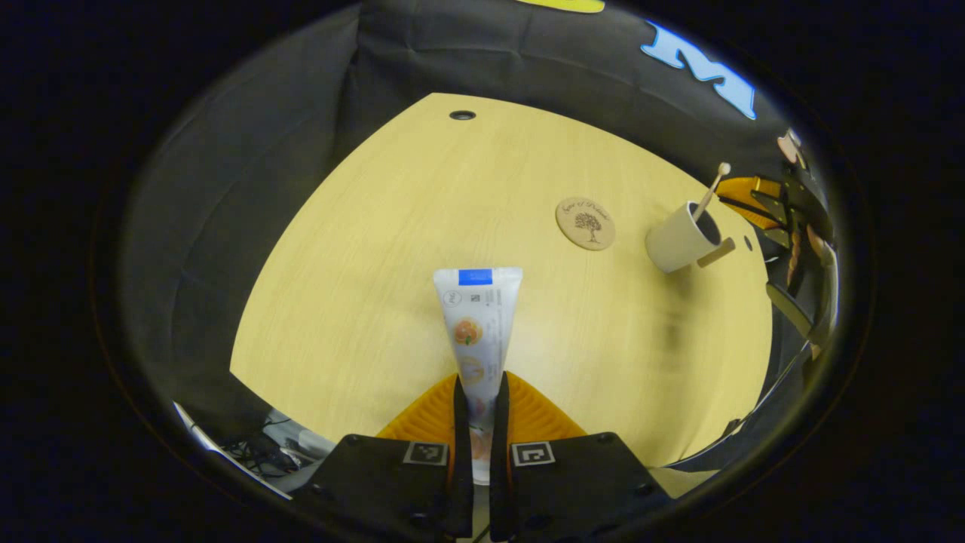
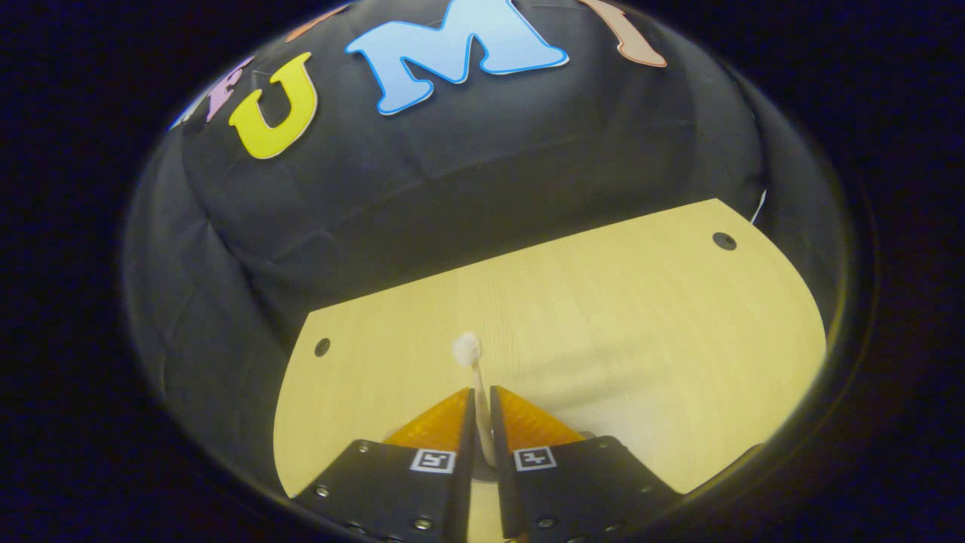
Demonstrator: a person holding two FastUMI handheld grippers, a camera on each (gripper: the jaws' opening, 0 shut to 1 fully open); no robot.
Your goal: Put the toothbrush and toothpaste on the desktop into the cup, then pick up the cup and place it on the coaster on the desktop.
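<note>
The left hand-held gripper (image 1: 480,392) clamps the toothpaste (image 1: 478,324) above the bench (image 1: 362,302) (right hand-held gripper (image 2: 482,407) pinches the toothbrush (image 2: 471,362)).

Dark cables (image 1: 260,451) below desk edge

Desk (image 1: 362,302): pale yellow wood grain, dark round holes. Toothpaste (image 1: 478,324): white tube, blue band at the end, orange fruit print. Coaster (image 1: 586,223): tan, dark tree motif. Cup (image 1: 681,240): cream outside, dark inside, light wood handle. Toothbrush (image 2: 469,354): pale stick, white head. Wall (image 1: 249,173): black cloth.
</note>
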